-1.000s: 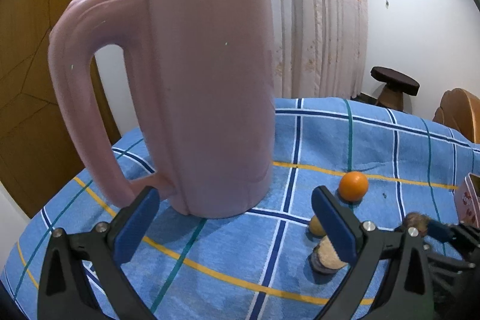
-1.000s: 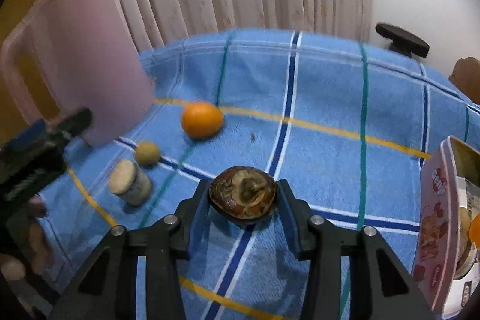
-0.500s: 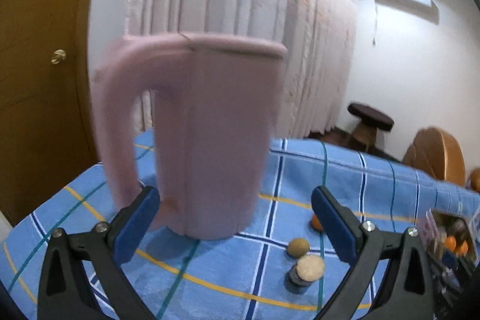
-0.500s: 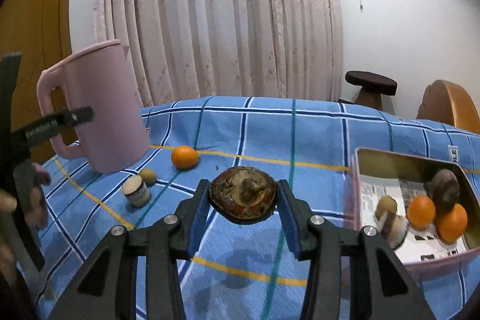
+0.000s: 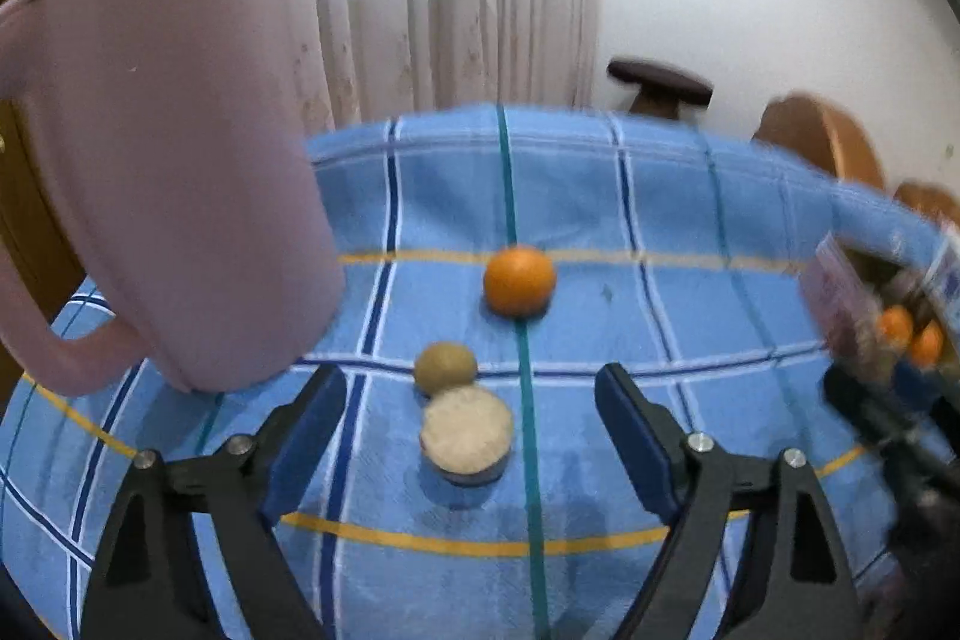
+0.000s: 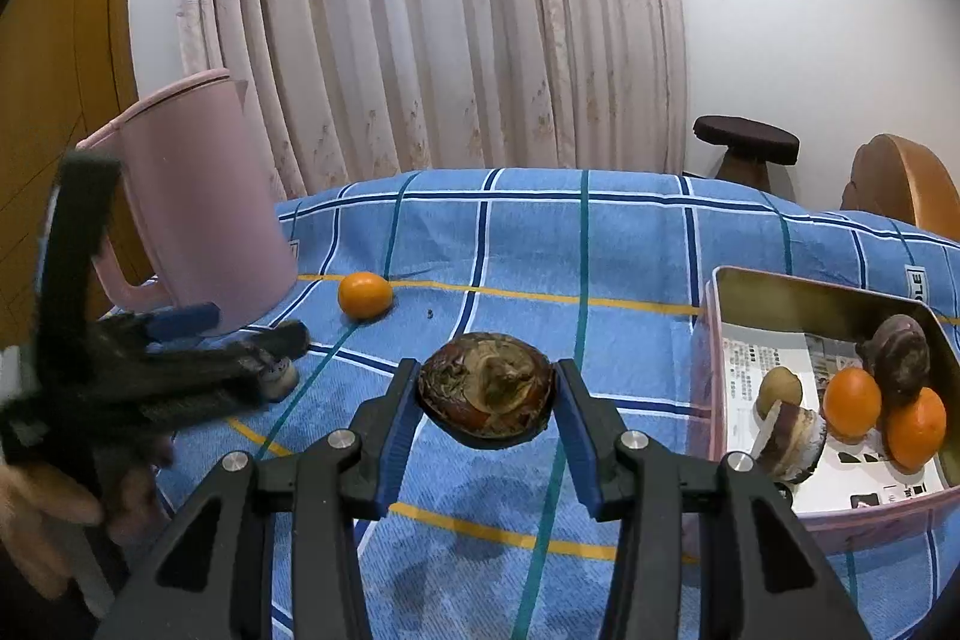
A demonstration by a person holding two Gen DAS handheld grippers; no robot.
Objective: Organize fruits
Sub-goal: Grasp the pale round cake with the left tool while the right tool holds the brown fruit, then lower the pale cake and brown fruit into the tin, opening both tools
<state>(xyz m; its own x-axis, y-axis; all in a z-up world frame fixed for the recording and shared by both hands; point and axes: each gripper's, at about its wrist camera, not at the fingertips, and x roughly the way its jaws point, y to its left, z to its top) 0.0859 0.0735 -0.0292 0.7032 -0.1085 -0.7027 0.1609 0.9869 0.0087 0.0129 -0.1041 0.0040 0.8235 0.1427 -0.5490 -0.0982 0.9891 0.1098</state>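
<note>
Your right claw [image 6: 486, 397] clamped on a brown fruit [image 6: 485, 391], left claw [image 5: 471, 415] gaping, jaws just narrowing around a cut fruit [image 5: 467, 433] untouched, pink tin [image 6: 804, 520] holding two oranges [image 6: 852, 402], brown fruits

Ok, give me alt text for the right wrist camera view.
The right gripper clamps a dark brown fruit above a blue checked tablecloth. A pink tin at right holds oranges and other fruit; a pink jug and loose orange sit left.
</note>
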